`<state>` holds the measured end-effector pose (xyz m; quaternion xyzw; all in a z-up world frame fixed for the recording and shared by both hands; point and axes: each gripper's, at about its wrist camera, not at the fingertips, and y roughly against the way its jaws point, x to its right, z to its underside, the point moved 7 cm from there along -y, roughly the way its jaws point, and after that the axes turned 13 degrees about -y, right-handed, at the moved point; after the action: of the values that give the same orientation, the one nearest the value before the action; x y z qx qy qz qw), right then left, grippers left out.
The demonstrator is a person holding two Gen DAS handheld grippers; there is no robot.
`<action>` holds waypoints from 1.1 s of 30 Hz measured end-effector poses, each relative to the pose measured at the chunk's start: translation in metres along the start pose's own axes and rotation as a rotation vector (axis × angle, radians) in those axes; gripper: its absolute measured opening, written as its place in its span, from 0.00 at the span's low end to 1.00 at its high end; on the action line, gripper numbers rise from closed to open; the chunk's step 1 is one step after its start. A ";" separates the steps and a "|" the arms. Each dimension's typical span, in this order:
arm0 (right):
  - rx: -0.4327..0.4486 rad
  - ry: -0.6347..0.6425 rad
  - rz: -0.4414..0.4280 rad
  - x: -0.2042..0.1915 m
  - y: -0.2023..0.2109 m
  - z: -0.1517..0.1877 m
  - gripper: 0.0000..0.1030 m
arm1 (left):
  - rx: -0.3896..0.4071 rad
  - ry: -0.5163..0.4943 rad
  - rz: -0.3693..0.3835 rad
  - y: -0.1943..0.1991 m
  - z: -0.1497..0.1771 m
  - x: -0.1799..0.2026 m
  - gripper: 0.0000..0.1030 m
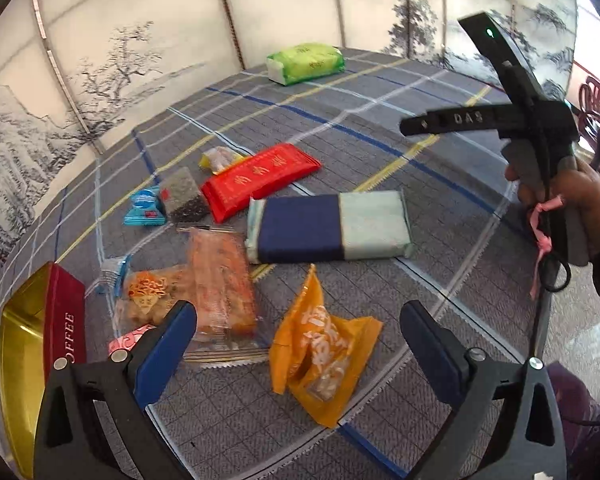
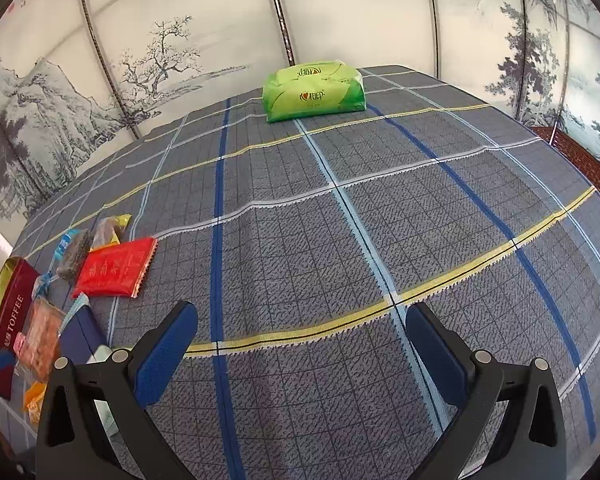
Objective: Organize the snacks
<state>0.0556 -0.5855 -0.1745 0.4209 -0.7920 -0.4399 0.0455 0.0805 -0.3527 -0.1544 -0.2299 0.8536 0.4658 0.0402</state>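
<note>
On the plaid tablecloth (image 2: 340, 240) the snacks lie loose in a cluster beside your toffee tin (image 1: 40, 328), which stands open at the left edge, presumably to take them. Your left gripper (image 1: 298, 344) hangs above the nearest ones, jaws spread wide and holding nothing, with the orange packet (image 1: 320, 344) just between the fingers; that looks like your easiest first pick. The red packet (image 1: 260, 178) and the blue-and-white pack (image 1: 328, 226) lie further back. Your right gripper (image 2: 300, 344) is wide open too and empty, over bare cloth, well apart from the pile. The green tissue pack (image 2: 314, 90) sits at the far edge.
</note>
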 end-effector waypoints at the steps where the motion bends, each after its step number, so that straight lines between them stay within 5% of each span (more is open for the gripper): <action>1: -0.017 -0.005 0.003 -0.001 -0.001 0.000 1.00 | 0.007 0.018 -0.020 0.001 0.000 -0.003 0.98; 5: -0.026 0.002 0.023 -0.003 -0.003 0.001 1.00 | 0.027 0.081 -0.118 0.009 -0.004 -0.014 0.98; 15: -0.022 0.014 0.049 -0.005 -0.003 0.003 1.00 | 0.042 0.213 -0.141 0.020 -0.002 -0.036 0.99; 33: -0.025 0.012 0.053 -0.005 -0.002 0.003 1.00 | 0.020 0.174 -0.200 0.022 0.000 -0.033 0.99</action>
<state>0.0587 -0.5810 -0.1762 0.4018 -0.7970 -0.4459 0.0669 0.1003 -0.3312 -0.1279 -0.3532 0.8312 0.4292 0.0143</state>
